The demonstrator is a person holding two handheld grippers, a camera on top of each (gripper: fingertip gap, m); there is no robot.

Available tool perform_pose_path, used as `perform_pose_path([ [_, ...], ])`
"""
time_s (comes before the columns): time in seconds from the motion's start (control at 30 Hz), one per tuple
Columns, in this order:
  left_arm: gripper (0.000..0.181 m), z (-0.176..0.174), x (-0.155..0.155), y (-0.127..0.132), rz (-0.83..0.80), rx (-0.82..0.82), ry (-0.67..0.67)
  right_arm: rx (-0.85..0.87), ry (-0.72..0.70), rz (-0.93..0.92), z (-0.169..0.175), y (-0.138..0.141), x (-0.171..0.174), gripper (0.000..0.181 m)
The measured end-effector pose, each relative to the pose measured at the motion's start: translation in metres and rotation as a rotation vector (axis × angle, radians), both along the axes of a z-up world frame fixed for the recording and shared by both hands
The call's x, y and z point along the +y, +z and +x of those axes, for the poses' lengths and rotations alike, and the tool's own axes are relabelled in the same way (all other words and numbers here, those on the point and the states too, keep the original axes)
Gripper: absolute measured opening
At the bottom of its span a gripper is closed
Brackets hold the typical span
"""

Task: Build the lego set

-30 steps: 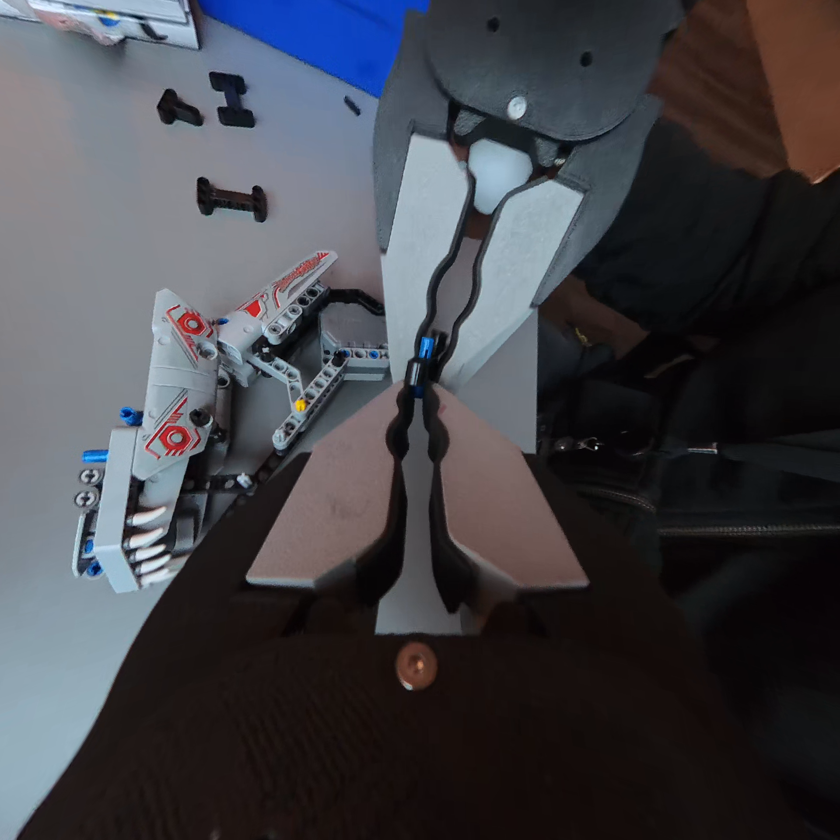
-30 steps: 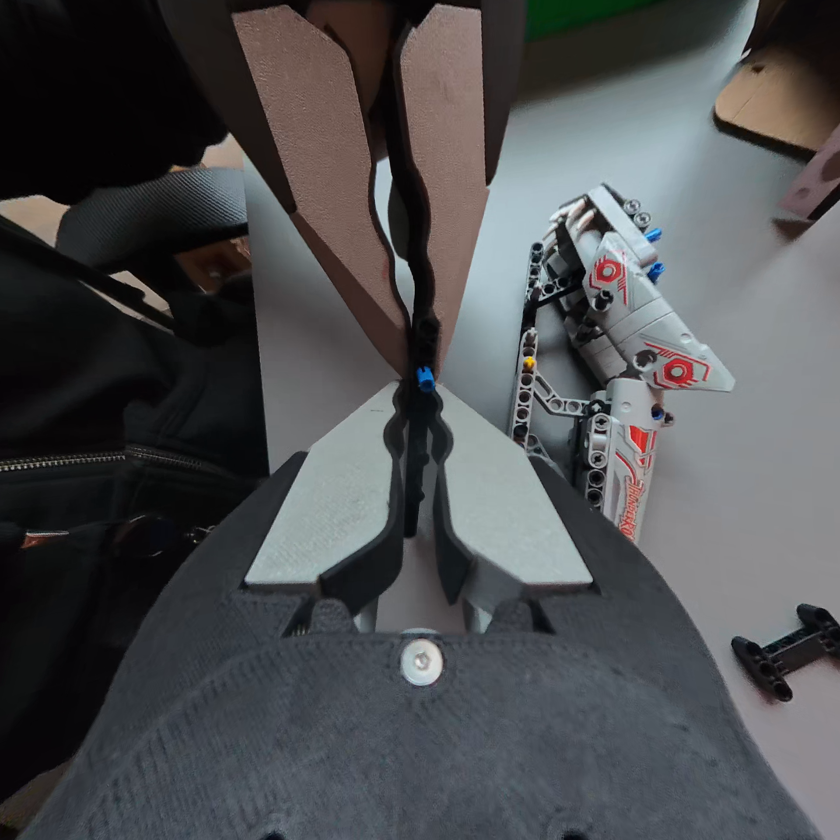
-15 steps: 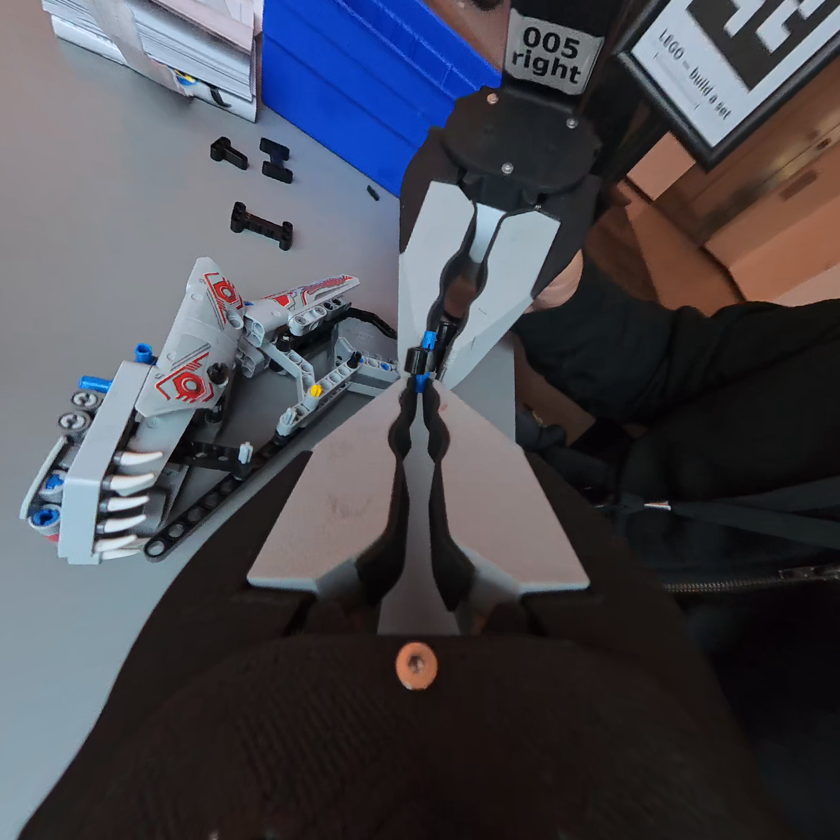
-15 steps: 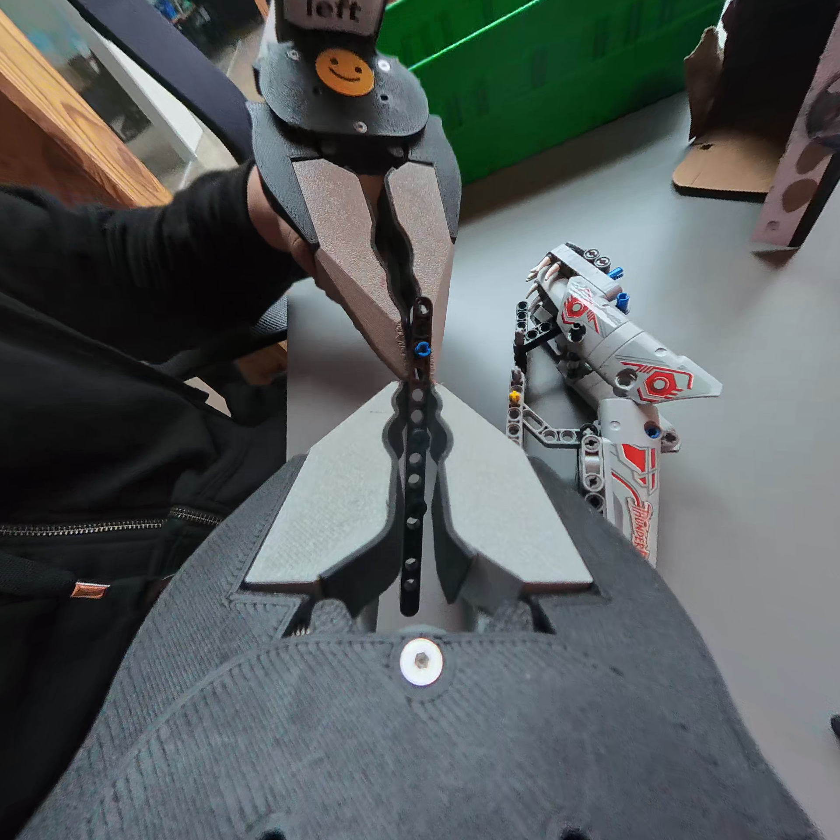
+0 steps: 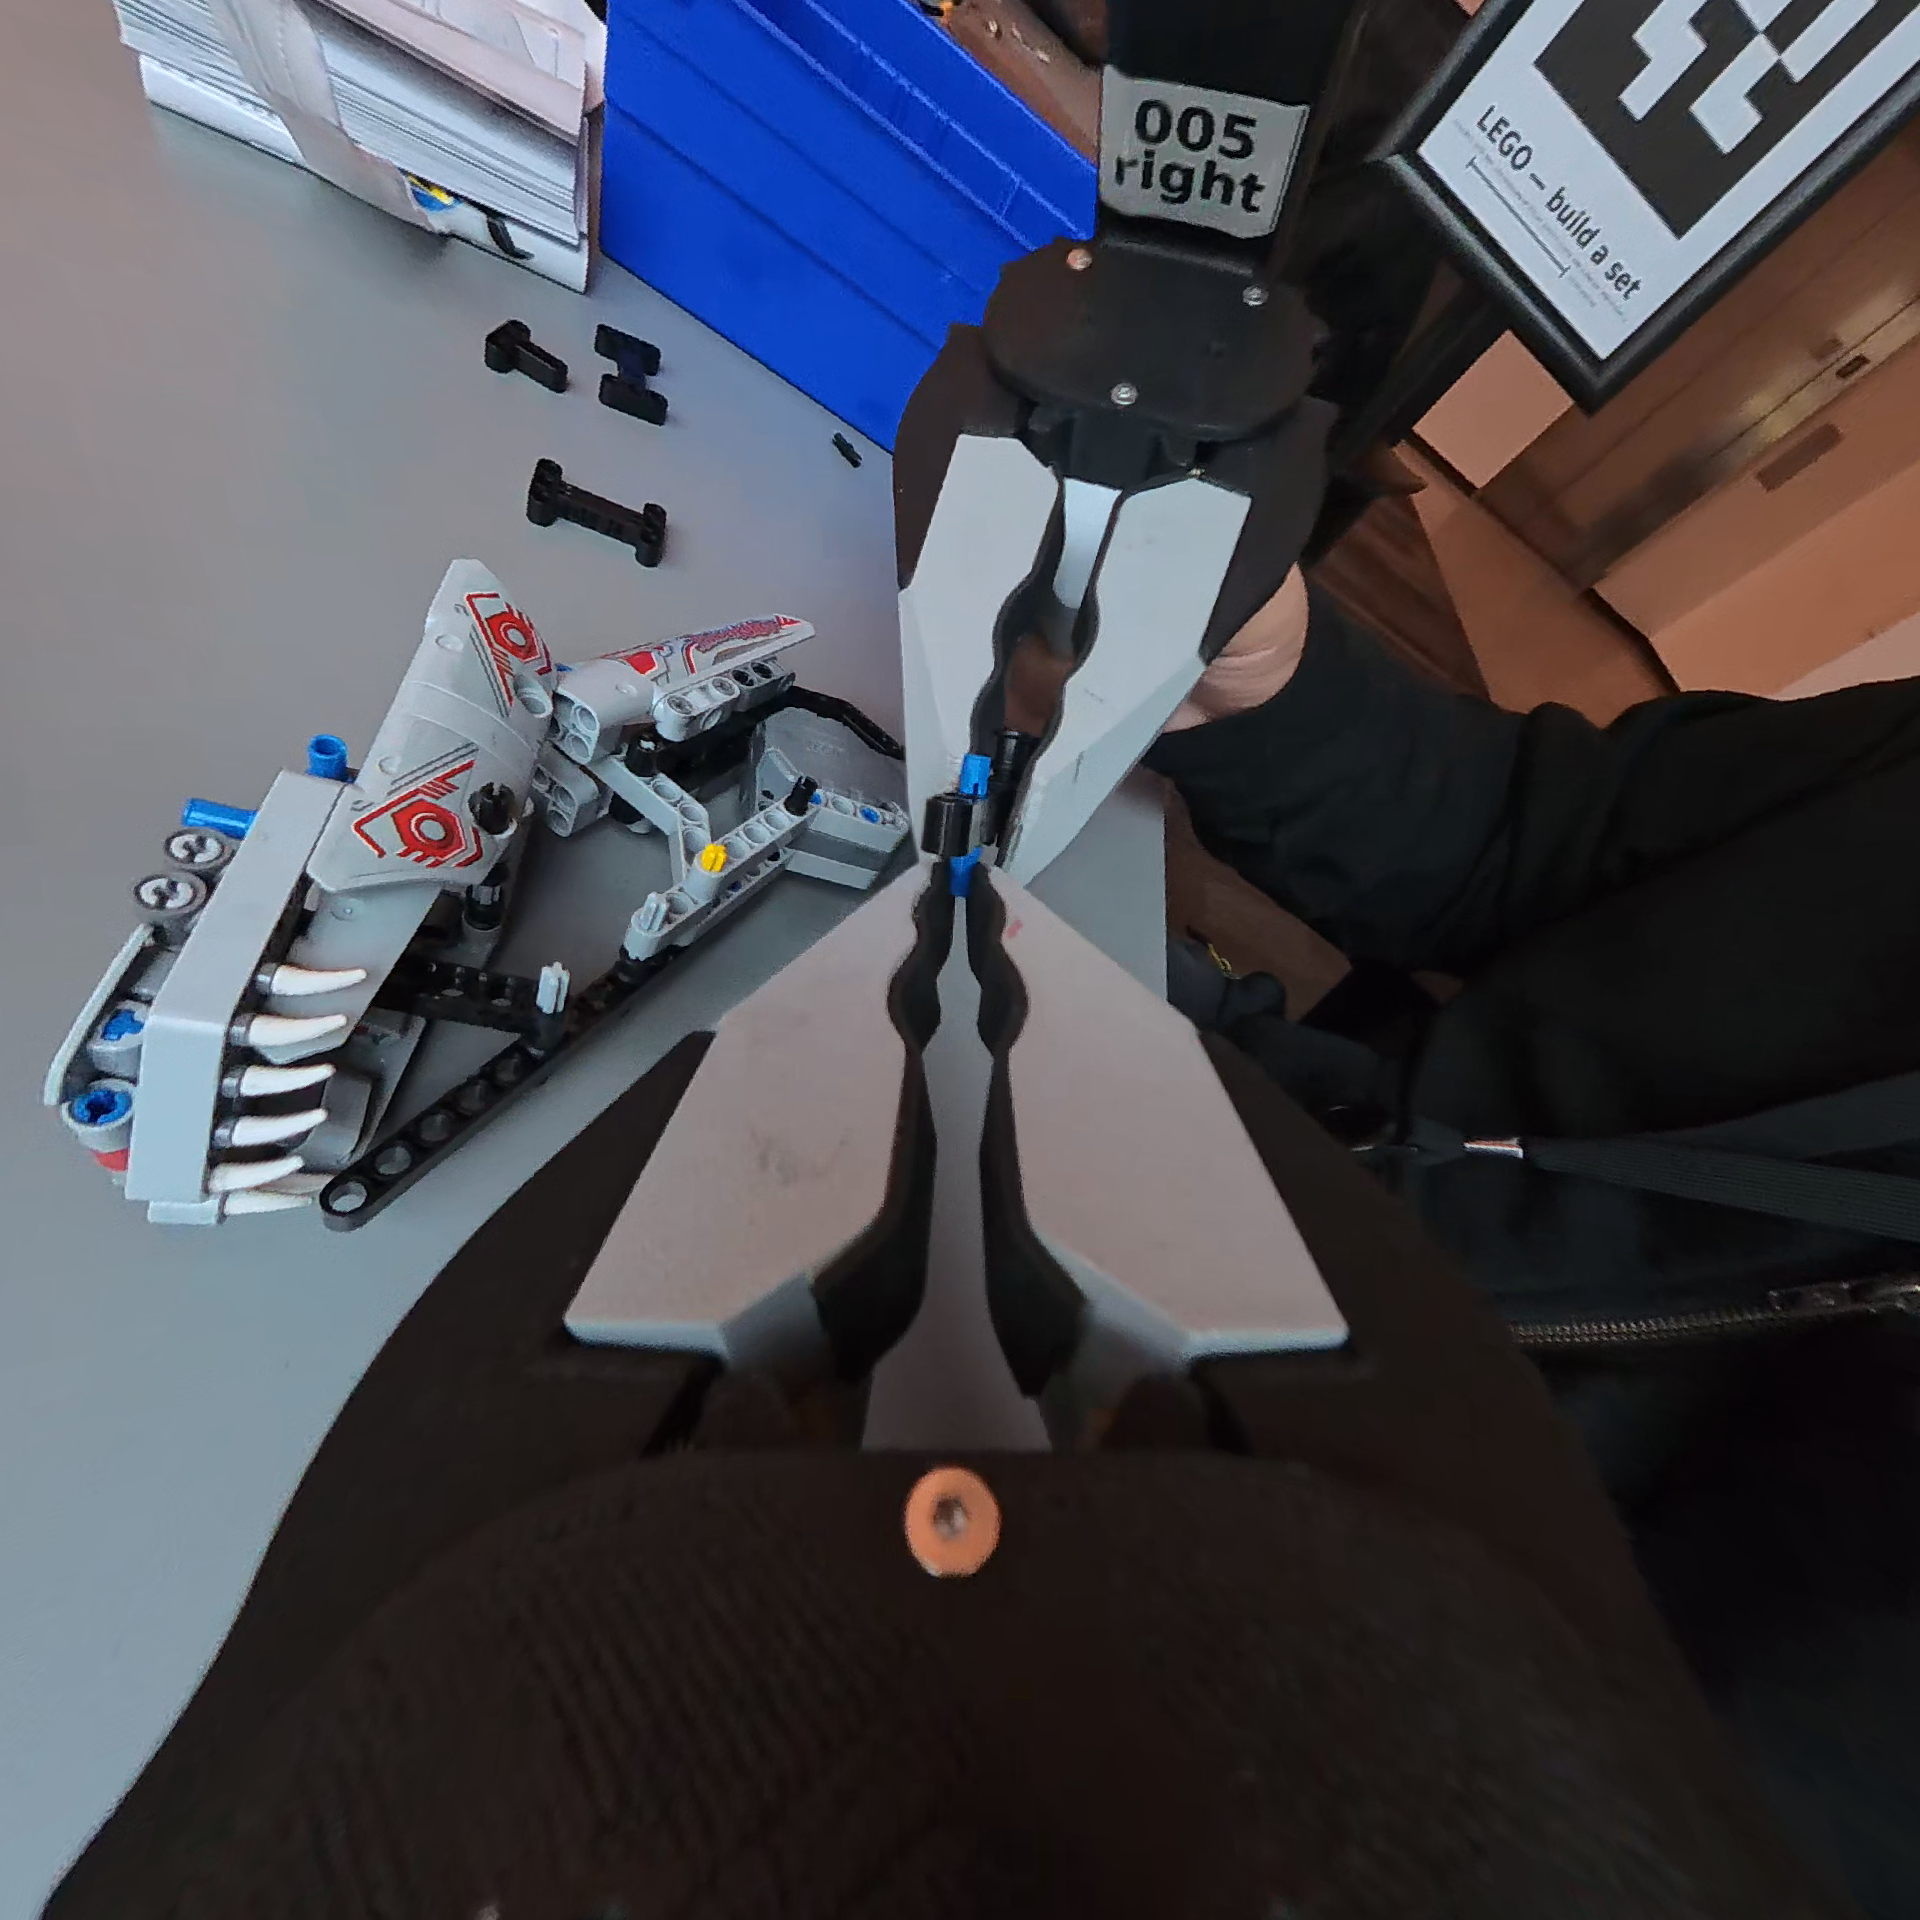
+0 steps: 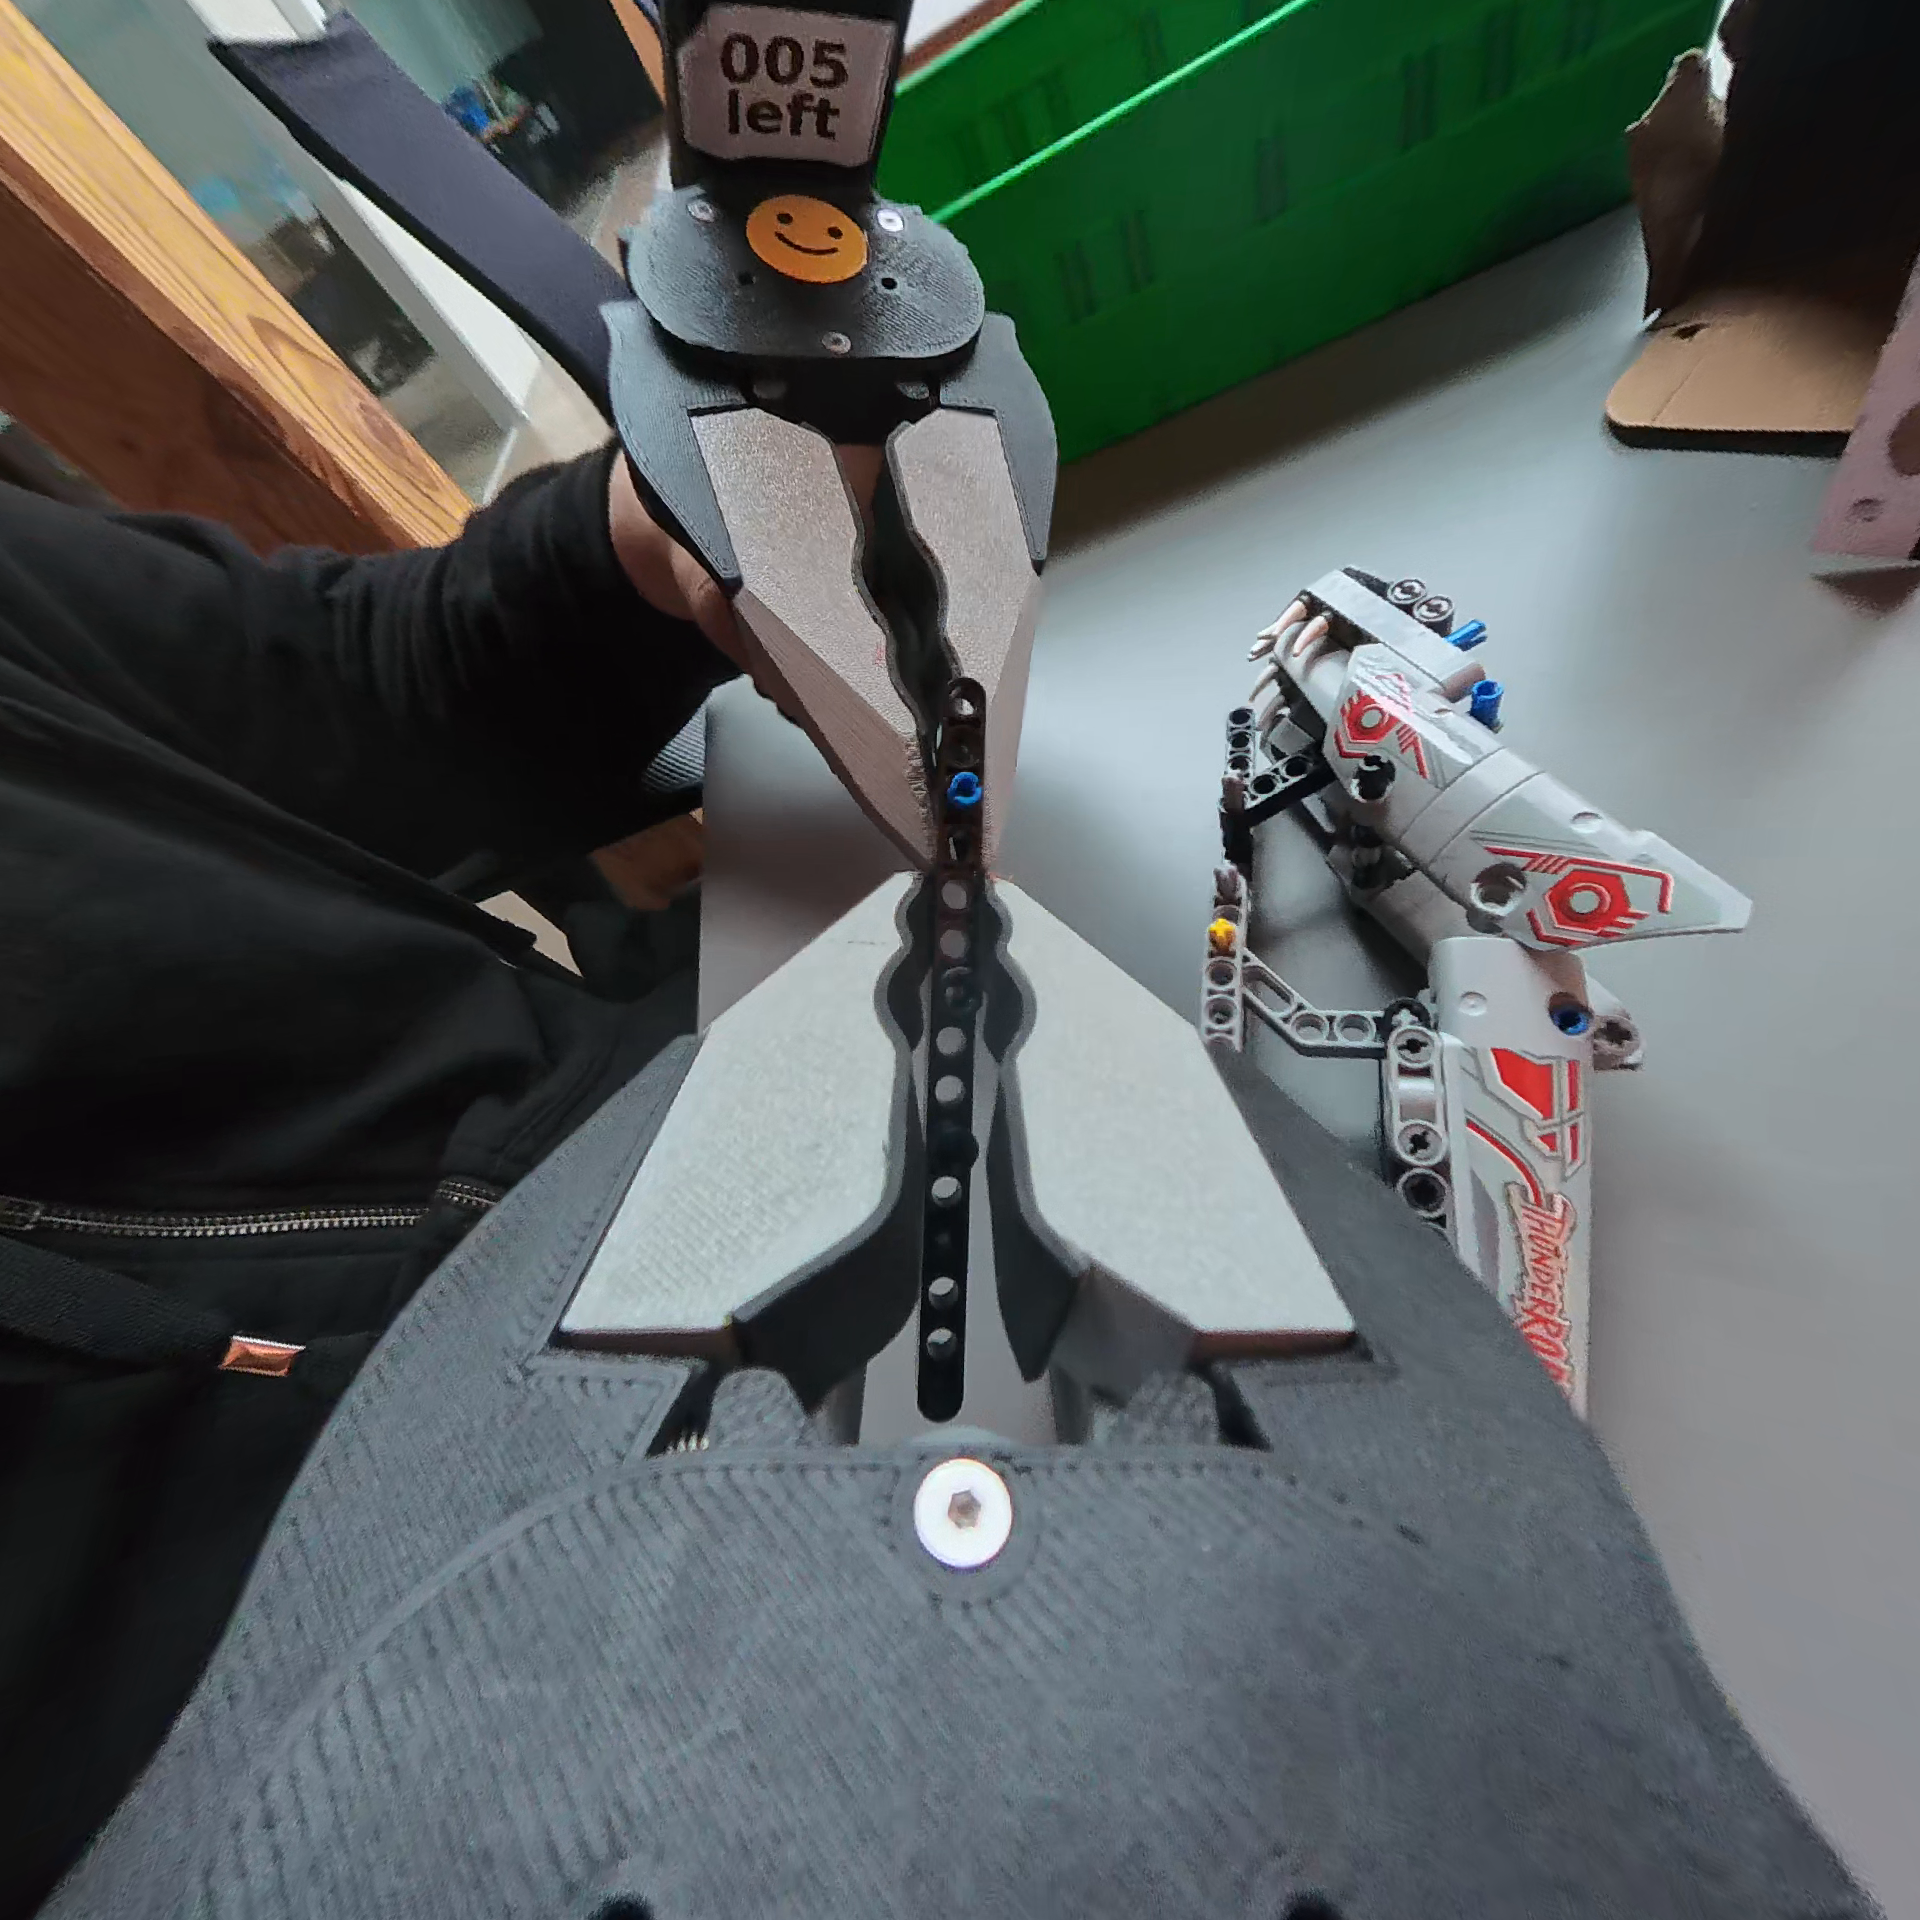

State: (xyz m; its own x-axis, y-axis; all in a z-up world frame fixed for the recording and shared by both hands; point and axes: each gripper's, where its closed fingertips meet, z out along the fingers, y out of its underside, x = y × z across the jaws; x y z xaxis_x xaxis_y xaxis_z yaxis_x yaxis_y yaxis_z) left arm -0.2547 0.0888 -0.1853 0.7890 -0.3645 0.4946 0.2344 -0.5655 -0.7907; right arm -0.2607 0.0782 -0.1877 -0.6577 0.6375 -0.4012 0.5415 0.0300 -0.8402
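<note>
The right tongs [image 6: 951, 888] are clamped narrow on a long black holed lego beam [image 6: 948, 1143], which runs lengthwise between the fingers and juts past the tips; only the right wrist view shows the beam full length. Just beyond, the left tongs [image 6: 935, 831] meet it tip to tip, pinched on a small blue lego pin [image 6: 963, 788] that sits in a hole near the beam's far end. In the left wrist view the left tongs [image 5: 961, 894] are nearly closed on that blue pin [image 5: 962, 871], and the beam [image 5: 948, 821] appears only end-on as a black stub at the tips of the right tongs [image 5: 982, 821] opposite.

Beside the tongs, on the grey worktop [image 5: 208, 416], lies the half-built grey lego model with red markings and white teeth [image 5: 343, 914], also seen from the right wrist [image 6: 1455, 883]. Farther off, the left wrist view alone shows three loose black lego connector pieces [image 5: 595, 511], a blue plastic bin [image 5: 810, 187] and a stack of white booklets [image 5: 416, 125]. The right wrist view alone shows a green plastic crate [image 6: 1299, 187] and a piece of brown cardboard [image 6: 1745, 374]
</note>
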Motion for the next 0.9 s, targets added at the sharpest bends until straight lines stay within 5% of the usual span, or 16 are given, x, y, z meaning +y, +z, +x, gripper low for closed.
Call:
perform_pose_path([
  [0.23, 0.003, -0.001, 0.002, 0.004, 0.021, -0.061, 0.019, 0.009, -0.008, 0.008, -0.001, 0.003, 0.002, 0.004],
  [0.5, 0.002, 0.008, 0.005, -0.008, -0.027, 0.018, -0.003, 0.032, -0.025, 0.293, 0.005, 0.001, 0.013, 0.012],
  [0.9, 0.003, 0.007, 0.007, -0.008, -0.025, 0.005, 0.011, 0.014, 0.031, 0.166, 0.007, -0.003, 0.011, 0.004],
])
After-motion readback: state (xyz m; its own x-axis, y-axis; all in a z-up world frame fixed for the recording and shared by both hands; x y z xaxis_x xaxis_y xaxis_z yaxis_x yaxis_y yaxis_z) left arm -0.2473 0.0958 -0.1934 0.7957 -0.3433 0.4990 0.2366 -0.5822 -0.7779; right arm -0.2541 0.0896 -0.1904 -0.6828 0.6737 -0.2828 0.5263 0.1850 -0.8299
